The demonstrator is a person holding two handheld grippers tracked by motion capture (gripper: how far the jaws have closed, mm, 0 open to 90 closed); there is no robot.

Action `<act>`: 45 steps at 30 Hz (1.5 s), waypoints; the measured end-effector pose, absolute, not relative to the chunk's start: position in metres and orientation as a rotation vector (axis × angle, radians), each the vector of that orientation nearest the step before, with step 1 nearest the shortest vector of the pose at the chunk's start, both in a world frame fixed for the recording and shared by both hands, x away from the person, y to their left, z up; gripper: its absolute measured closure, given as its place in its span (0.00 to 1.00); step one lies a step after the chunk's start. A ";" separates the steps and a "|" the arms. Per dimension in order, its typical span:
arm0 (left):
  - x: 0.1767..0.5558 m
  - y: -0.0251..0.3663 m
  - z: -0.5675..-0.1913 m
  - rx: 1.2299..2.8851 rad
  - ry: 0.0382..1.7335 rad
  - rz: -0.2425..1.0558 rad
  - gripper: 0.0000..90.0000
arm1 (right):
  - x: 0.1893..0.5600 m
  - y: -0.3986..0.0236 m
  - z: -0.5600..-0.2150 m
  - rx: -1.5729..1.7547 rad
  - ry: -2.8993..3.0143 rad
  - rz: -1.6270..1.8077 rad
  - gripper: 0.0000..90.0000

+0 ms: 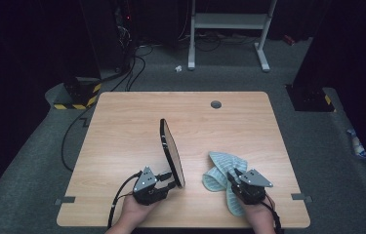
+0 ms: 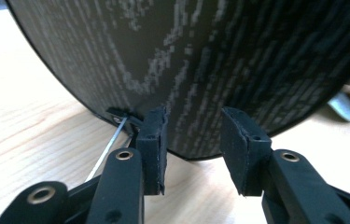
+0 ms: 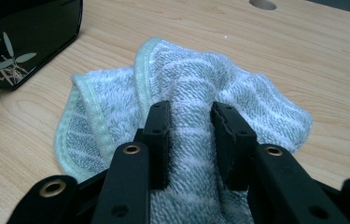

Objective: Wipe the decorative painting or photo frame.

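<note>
At the near edge of the bench [image 1: 122,122], the person's 2 hands come in from the bottom of the high view, each holding a gripper.

The right gripper [image 1: 234,179] sits near the front right of the bench. Its 2 jaws are pinched on a raised fold of a pale green striped cloth [image 1: 222,170]; in the right gripper view the terry bunches up between the pads [image 3: 159,140] and the gripper [image 3: 190,140] holds it firmly. The rest of the cloth spreads out on the wood beyond the jaws, with a hemmed edge curling over on one side.

The left gripper [image 1: 168,179] is just left of centre, close to the front edge. Its jaws stand partly open, with the lower rim of a black tray [image 1: 172,151] in the gap between them. In the left gripper view the gripper [image 2: 193,140] has pads on either side of that rim with visible space around it, so nothing is clamped. The tray stands on its edge on the bench, tilted, its dark back bearing a pale printed pattern and its lighter face turned toward the cloth. Tray and cloth are near each other but apart.

Farther back, a round grey grommet [image 1: 215,104] sits in the benchtop. Beyond the bench lie grey carpet, cables and a white frame [image 1: 229,22].
</note>
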State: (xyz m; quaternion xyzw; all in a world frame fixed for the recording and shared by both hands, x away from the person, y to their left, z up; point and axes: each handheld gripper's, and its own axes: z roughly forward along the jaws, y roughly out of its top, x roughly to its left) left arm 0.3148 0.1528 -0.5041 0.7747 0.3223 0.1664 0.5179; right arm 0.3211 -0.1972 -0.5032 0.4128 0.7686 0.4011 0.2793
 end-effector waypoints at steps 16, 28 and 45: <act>0.351 0.175 -0.523 1.988 0.957 0.427 0.72 | 0.316 -0.206 -0.502 1.130 2.044 1.081 0.75; 0.356 0.164 -0.526 2.089 0.919 0.448 0.84 | 0.314 -0.204 -0.503 1.117 2.053 1.076 0.75; 0.355 0.162 -0.526 2.107 0.892 0.458 0.90 | 0.316 -0.202 -0.505 1.114 2.058 1.070 0.75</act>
